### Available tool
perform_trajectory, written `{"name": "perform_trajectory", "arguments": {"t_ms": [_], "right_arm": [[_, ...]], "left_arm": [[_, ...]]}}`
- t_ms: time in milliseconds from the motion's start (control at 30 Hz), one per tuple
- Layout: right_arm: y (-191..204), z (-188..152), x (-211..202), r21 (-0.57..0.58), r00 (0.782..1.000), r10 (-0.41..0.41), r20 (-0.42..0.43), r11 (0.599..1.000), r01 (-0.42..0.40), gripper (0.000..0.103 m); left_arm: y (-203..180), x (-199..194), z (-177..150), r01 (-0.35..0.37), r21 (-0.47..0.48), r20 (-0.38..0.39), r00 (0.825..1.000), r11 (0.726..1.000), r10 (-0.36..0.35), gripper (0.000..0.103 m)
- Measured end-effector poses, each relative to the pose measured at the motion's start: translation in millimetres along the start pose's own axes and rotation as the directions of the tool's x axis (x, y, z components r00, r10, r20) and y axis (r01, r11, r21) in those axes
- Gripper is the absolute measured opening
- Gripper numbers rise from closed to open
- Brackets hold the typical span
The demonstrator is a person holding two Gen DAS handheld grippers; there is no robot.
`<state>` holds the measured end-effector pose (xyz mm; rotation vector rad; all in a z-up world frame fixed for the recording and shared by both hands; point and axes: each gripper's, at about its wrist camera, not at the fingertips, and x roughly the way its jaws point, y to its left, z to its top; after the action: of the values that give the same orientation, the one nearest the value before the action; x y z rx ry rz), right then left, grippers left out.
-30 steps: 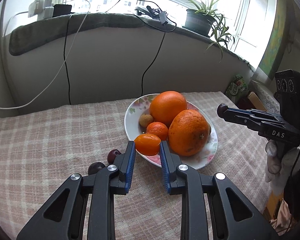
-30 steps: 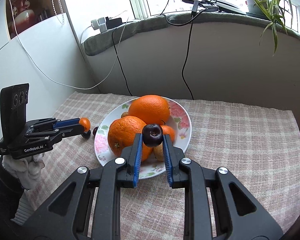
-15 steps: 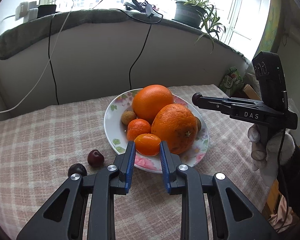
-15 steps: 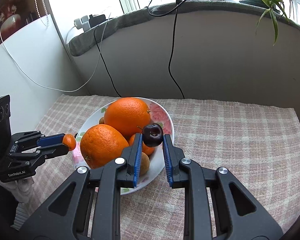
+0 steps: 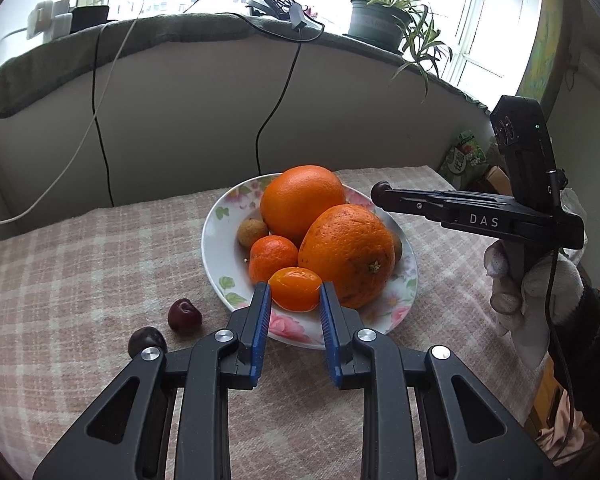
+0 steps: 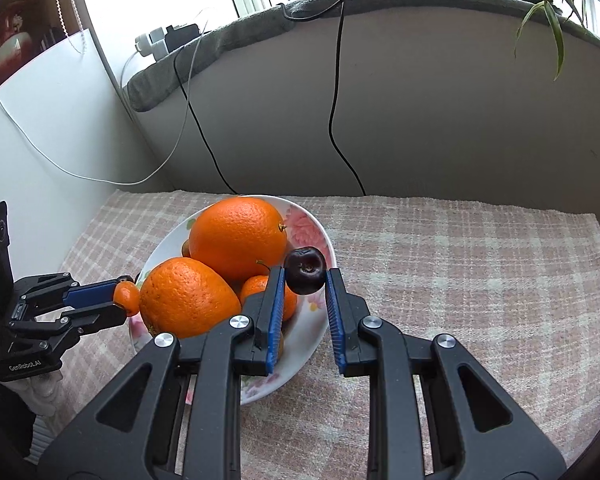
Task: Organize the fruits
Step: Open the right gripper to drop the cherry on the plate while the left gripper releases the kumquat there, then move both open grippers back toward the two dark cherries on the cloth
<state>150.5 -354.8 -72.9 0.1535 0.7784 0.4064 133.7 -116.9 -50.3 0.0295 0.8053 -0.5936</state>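
Left wrist view: left tool [image 5: 292,294] grips a small orange fruit [image 5: 295,289] at lower centre, over the plate [image 5: 216,248]; right wrist view: right tool [image 6: 305,278] clamps a dark cherry [image 6: 305,271] at frame centre, above the plate's right rim.

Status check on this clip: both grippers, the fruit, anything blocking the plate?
Left gripper shut on kumquat, at plate rim. Right gripper shut on cherry, over plate. Two cherries loose on cloth. Plate crowded by two big oranges.
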Motion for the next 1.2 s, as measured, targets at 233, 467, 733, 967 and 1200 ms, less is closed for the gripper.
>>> {"name": "perform_trajectory", "arguments": {"t_ms": [233, 467, 733, 967, 1200], "right_arm": [[2.5, 1.1, 2.3, -0.011, 1.000, -0.002, -0.003, 1.000, 0.002, 0.022], [2.4, 0.2, 0.6, -0.006, 1.000, -0.003, 0.013, 1.000, 0.003, 0.058], [6.6, 0.0, -5.5, -0.020, 0.999, -0.036, 0.033, 0.999, 0.037, 0.089], [8.1, 1.1, -8.9, -0.022, 0.996, -0.081, 0.031, 0.996, 0.082, 0.090], [8.7, 1.9, -19.5, -0.006, 0.993, -0.104, 0.054, 0.994, 0.105, 0.090]], "left_arm": [[1.0, 0.7, 0.3, -0.003, -0.003, 0.003, 1.000, 1.000, 0.003, 0.024], [0.7, -3.0, 0.3, -0.009, 0.004, 0.015, 1.000, 1.000, 0.009, 0.041], [-0.8, -7.8, 2.1, -0.058, 0.011, 0.032, 0.998, 0.998, 0.058, 0.079], [-1.0, -10.4, 3.2, -0.125, 0.021, 0.032, 0.992, 0.992, 0.124, 0.079], [-2.5, -16.7, 3.9, -0.146, 0.033, 0.044, 0.988, 0.989, 0.145, 0.079]]}}
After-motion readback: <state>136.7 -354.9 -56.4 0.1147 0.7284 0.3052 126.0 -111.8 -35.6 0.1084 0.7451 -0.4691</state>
